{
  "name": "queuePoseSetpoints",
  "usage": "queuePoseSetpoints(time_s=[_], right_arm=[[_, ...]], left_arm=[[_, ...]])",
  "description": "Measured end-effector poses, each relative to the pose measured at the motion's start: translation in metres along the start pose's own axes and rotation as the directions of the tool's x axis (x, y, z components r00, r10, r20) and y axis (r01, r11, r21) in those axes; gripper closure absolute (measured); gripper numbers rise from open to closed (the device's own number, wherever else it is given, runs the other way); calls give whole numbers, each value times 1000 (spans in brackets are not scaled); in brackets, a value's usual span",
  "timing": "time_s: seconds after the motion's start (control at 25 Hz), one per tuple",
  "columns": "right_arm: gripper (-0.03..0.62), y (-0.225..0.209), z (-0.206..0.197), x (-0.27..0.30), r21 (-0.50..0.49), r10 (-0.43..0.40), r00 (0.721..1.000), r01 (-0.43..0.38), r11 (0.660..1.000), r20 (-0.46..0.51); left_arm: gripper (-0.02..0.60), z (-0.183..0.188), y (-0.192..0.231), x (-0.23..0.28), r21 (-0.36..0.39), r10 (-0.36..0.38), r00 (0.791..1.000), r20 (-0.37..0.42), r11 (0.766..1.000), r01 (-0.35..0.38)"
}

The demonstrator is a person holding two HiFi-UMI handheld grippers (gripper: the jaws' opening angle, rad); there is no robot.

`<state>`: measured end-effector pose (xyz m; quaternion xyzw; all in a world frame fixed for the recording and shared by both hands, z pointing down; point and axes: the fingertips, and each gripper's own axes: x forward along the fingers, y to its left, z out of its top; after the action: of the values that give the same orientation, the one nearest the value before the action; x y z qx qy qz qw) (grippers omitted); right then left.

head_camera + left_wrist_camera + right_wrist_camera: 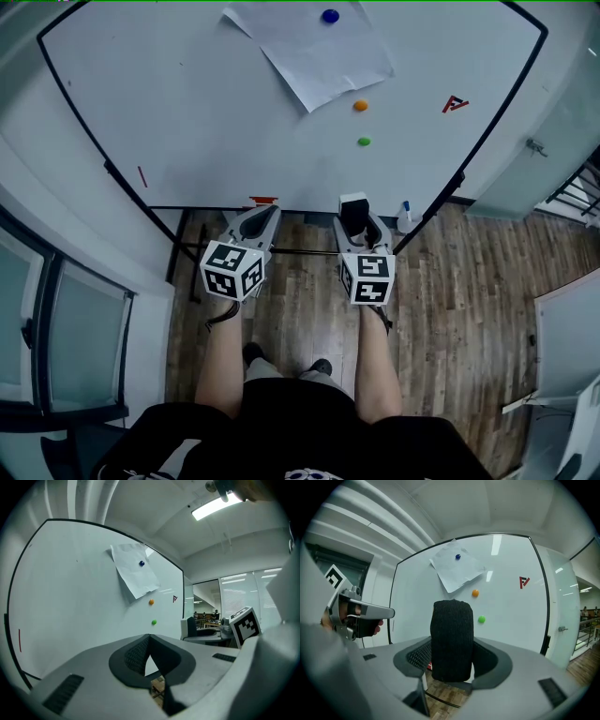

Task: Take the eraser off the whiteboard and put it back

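Observation:
The eraser (pixel 354 214), black felt with a white back, stands upright between the jaws of my right gripper (pixel 357 223), which is shut on it. In the right gripper view the eraser (pixel 451 639) fills the middle, its felt face towards the camera, held off the whiteboard (pixel 506 602). My left gripper (pixel 256 222) hangs beside it near the whiteboard's (pixel 187 112) bottom edge. Its fingertips meet with nothing between them in the left gripper view (pixel 149 639).
On the board, a blue magnet (pixel 330 16) pins a sheet of paper (pixel 314 52), with an orange magnet (pixel 360 105), a green magnet (pixel 364 142) and a red drawn mark (pixel 455 104) nearby. A red marker (pixel 263 200) and a small bottle (pixel 405 217) sit at the board's bottom edge.

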<state>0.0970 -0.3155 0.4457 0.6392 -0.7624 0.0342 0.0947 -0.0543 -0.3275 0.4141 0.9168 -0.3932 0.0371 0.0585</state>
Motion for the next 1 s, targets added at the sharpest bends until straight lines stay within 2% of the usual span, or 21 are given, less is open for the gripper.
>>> queuePoseSetpoints(time_s=[1.0], right_arm=[[341, -59, -10, -25, 35, -66, 998, 65, 997, 9]], left_arm=[[566, 0, -54, 42, 47, -81, 996, -32, 996, 82]])
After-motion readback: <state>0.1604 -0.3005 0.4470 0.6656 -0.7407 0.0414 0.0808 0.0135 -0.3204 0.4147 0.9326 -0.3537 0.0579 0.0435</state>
